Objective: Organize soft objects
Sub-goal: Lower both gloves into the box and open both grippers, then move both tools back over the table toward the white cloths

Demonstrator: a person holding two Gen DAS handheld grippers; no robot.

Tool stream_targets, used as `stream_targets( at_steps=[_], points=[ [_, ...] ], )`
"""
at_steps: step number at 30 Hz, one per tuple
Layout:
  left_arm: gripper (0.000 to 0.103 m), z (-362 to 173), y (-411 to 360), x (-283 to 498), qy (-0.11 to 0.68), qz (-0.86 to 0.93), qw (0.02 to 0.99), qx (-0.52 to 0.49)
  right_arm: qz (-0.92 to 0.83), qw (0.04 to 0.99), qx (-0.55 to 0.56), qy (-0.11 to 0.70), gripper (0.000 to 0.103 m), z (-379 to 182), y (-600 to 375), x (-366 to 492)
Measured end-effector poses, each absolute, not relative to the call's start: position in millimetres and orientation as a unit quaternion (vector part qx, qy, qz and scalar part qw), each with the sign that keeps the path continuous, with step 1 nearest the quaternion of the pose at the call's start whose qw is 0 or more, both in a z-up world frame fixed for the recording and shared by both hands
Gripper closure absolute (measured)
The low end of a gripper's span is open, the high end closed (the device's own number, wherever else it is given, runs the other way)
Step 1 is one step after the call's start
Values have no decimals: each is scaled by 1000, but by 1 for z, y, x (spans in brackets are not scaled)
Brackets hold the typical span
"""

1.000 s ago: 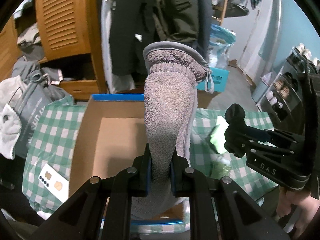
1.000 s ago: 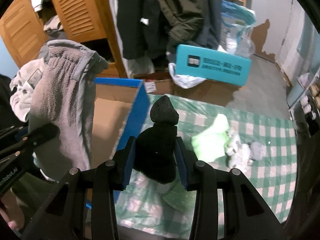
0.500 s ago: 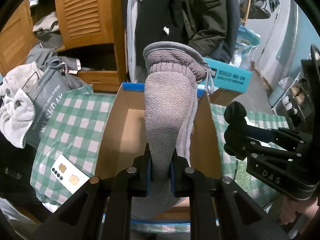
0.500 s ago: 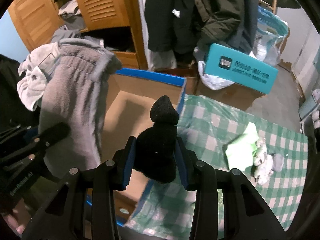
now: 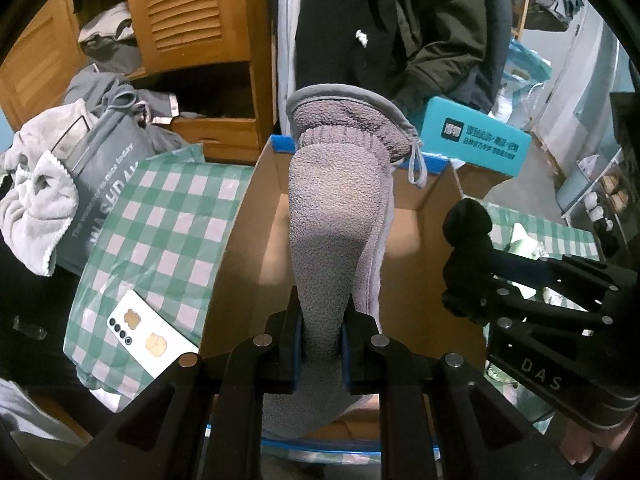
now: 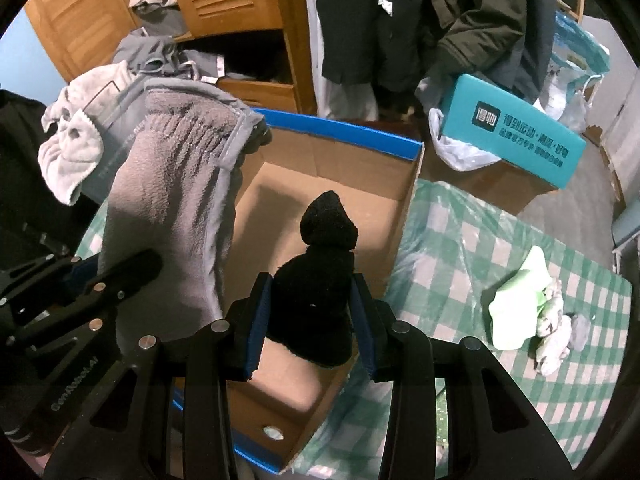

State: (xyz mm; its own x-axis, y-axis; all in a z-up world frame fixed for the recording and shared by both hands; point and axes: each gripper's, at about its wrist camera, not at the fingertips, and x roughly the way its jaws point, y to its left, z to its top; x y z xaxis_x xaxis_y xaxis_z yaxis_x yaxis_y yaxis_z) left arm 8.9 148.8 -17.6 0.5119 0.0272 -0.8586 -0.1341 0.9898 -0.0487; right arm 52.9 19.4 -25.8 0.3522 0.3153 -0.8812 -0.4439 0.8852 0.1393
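My left gripper (image 5: pixel 321 344) is shut on a grey fleece glove (image 5: pixel 340 216), which stands up over the open cardboard box (image 5: pixel 256 240) with a blue rim. In the right wrist view the same grey glove (image 6: pixel 172 200) hangs at the left over the box (image 6: pixel 360 152). My right gripper (image 6: pixel 310 326) is shut on a black fuzzy sock (image 6: pixel 320 276), held above the box's right half. The black sock (image 5: pixel 466 224) and right gripper show at the right of the left wrist view. A light green cloth (image 6: pixel 520 304) and small grey socks (image 6: pixel 556 332) lie on the checked tablecloth (image 6: pixel 480 240).
A white phone (image 5: pixel 150 338) lies on the green checked cloth left of the box. A grey bag (image 5: pixel 104 184) and pale towel (image 5: pixel 36 200) sit further left. Behind stand a wooden wardrobe (image 5: pixel 192 20), hanging dark coats (image 5: pixel 400 20) and a teal box (image 5: pixel 476 140).
Both grippers have shifted sideways and sunk a little, so the box now lies under both. Glove and sock stay gripped as before.
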Motion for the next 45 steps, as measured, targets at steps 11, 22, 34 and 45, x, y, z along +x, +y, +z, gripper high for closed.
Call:
stream_targets(
  at_steps=[11,22,34,45],
  points=[
    [65,-16,149,9,489,55,869,-54,207,832,-62,511,29,-21,10,55],
    [54,-14,142,8,486,52,871,-48,176,841,-67,507,27,-17,-10,54],
    [50,-13,114,10,490,36,871,-29,161,841,-50,513,26,-18,-43,51],
    [46,-11,78,14,492,13,870,-6,126,850,-26,510,26,-19,-94,50]
  ],
)
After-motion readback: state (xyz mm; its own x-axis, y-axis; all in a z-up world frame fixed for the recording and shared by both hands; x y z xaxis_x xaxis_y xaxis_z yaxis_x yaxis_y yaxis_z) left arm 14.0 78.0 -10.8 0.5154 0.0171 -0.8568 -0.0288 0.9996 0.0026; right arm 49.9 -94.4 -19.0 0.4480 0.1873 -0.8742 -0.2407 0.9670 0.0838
